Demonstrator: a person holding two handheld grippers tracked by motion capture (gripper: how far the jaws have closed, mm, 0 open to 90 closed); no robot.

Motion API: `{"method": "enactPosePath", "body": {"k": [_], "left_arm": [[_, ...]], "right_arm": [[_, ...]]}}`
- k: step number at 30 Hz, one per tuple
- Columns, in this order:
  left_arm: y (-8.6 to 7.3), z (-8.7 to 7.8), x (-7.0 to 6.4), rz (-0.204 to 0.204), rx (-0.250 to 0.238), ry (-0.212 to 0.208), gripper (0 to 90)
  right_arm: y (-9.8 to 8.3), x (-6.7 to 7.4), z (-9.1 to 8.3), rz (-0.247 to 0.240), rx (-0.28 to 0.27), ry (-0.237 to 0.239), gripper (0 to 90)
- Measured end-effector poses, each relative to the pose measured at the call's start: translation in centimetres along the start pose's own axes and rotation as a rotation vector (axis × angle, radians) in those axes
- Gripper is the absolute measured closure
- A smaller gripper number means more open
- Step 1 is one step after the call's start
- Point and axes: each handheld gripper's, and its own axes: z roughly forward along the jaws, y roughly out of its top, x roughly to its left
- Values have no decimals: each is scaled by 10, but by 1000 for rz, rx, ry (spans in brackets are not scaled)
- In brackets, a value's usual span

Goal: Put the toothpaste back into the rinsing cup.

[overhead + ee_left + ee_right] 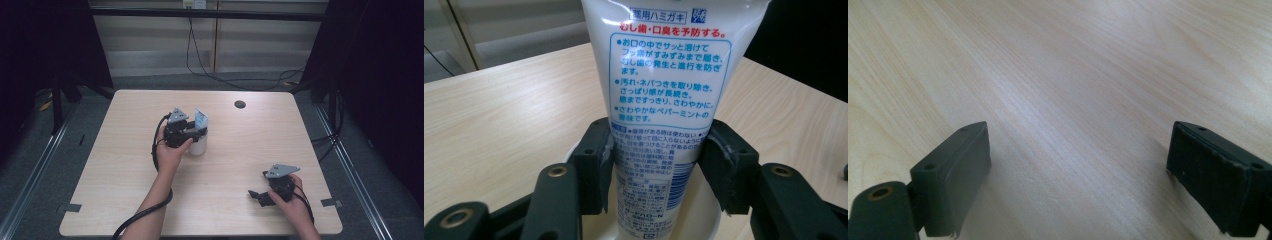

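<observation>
high view up above the near edge of the table (125, 110), looking forward and down, left gripper view right up against the toothpaste tube (664, 80) in its white cup (574, 150), both share those, right gripper view low over bare tabletop

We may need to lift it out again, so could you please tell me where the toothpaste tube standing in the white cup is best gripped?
Probably grip the toothpaste tube on its body just above the rim of the white cup, coming level from the person's side. It stands cap-down with its broad printed face that way, so fingers close on its two narrow edges, as the left gripper brackets it.
</observation>
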Motion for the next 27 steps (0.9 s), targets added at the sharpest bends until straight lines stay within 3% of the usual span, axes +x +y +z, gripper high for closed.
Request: {"method": "enactPosePath", "body": {"k": [14, 27], "left_arm": [[-3, 0, 2, 1, 22, 10, 428], [0, -4, 3, 10, -4, 14, 392]], "right_arm": [[0, 0, 0, 0, 0, 0, 99], [0, 0, 0, 0, 0, 0, 99]]}}
